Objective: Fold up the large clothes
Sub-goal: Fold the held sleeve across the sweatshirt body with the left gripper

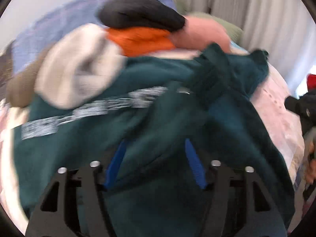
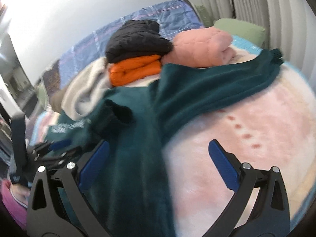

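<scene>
A dark green sweatshirt (image 1: 158, 108) with white lettering lies rumpled on a pink blanket (image 2: 246, 128). One sleeve (image 2: 227, 75) stretches to the far right. In the left wrist view my left gripper (image 1: 155, 144) has its blue fingers (image 1: 116, 162) spread, with green cloth bunched between and over them. In the right wrist view my right gripper (image 2: 158, 148) is open; its left finger (image 2: 94, 162) touches the sweatshirt (image 2: 134, 148) and its right finger is over the blanket. The left gripper (image 2: 57, 146) shows at the left edge there.
Behind the sweatshirt is a pile: a black jacket (image 2: 136, 39) on a folded orange one (image 2: 134, 71), a pink quilt (image 2: 199, 45), a beige garment (image 2: 86, 92). A blue plaid cover (image 2: 138, 19), green pillow (image 2: 241, 29) and curtains lie beyond.
</scene>
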A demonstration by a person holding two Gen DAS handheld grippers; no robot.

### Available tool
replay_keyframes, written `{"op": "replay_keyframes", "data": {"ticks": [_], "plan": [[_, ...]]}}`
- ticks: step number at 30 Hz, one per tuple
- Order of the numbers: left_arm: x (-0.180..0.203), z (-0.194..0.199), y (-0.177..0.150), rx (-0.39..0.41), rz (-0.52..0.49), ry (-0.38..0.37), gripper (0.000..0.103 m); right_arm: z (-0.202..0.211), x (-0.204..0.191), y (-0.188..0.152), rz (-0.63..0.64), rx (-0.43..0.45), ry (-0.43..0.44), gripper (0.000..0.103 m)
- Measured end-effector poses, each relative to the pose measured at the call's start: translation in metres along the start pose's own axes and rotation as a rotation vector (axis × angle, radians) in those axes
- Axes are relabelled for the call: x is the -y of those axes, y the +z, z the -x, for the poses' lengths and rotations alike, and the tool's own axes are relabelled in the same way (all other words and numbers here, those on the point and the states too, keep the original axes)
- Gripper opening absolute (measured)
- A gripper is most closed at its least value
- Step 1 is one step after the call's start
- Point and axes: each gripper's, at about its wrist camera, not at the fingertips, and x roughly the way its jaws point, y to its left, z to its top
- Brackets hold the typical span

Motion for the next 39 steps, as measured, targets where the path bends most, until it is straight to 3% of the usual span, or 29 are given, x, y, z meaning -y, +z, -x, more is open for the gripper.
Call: {"op": "replay_keyframes", "data": {"ticks": [3,6,9,11,12,13,14,15,19,22,23,25,26,27,29,32,34,36,39], "plan": [[-0.042,0.028,-0.013,0.053,0.043,0.137,0.085,-0.017,-0.011,0.014,-0.003,-0.047,0.134,0.101],[-0.096,0.043,-0.037,0.039,0.106,0.308,0.086,-0.047,-0.031,0.025,0.011,-0.163,0.283,0.101],[-0.152,0.055,-0.062,-0.002,0.227,0.456,0.086,-0.086,-0.049,0.027,0.035,-0.287,0.299,0.101],[-0.189,0.057,-0.078,-0.030,0.337,0.498,0.086,-0.118,-0.056,0.026,0.003,-0.376,0.287,0.101],[-0.204,0.056,-0.083,-0.048,0.385,0.495,0.086,-0.126,-0.058,0.027,-0.011,-0.379,0.271,0.096],[-0.220,0.054,-0.092,-0.066,0.446,0.489,0.086,-0.132,-0.064,0.030,0.006,-0.342,0.236,0.033],[-0.231,0.057,-0.096,-0.075,0.480,0.484,0.086,-0.134,-0.075,0.034,0.083,-0.312,0.243,0.005],[-0.240,0.055,-0.102,-0.085,0.517,0.474,0.086,-0.135,-0.084,0.040,0.134,-0.305,0.259,0.007],[-0.256,0.045,-0.109,-0.089,0.584,0.443,0.086,-0.084,-0.107,0.078,0.141,-0.064,0.367,0.006],[-0.255,0.044,-0.109,-0.080,0.568,0.466,0.086,-0.069,-0.099,0.091,0.161,0.029,0.303,0.011],[-0.253,0.044,-0.109,-0.076,0.564,0.469,0.086,-0.075,-0.095,0.089,0.171,0.013,0.266,0.012],[-0.250,0.041,-0.108,-0.066,0.554,0.485,0.086,-0.108,-0.077,0.069,0.187,-0.117,0.096,0.038],[-0.249,0.043,-0.108,-0.059,0.548,0.493,0.086,-0.120,-0.064,0.057,0.169,-0.178,0.016,0.043],[-0.244,0.046,-0.108,-0.051,0.544,0.507,0.086,-0.124,-0.051,0.048,0.142,-0.218,-0.004,0.043],[-0.236,0.058,-0.102,0.009,0.554,0.504,0.086,-0.111,-0.037,0.045,0.093,-0.192,0.033,0.037],[-0.222,0.070,-0.076,0.085,0.528,0.396,0.075,-0.079,-0.050,0.051,0.134,-0.083,0.078,0.039],[-0.207,0.066,-0.051,0.104,0.480,0.329,0.070,-0.062,-0.074,0.058,0.192,-0.058,0.177,0.039],[-0.191,0.055,-0.036,0.099,0.431,0.299,0.068,-0.059,-0.100,0.052,0.255,-0.101,0.300,0.039],[-0.175,0.015,-0.029,0.036,0.361,0.344,0.068,-0.075,-0.112,0.037,0.293,-0.156,0.251,0.045]]}}
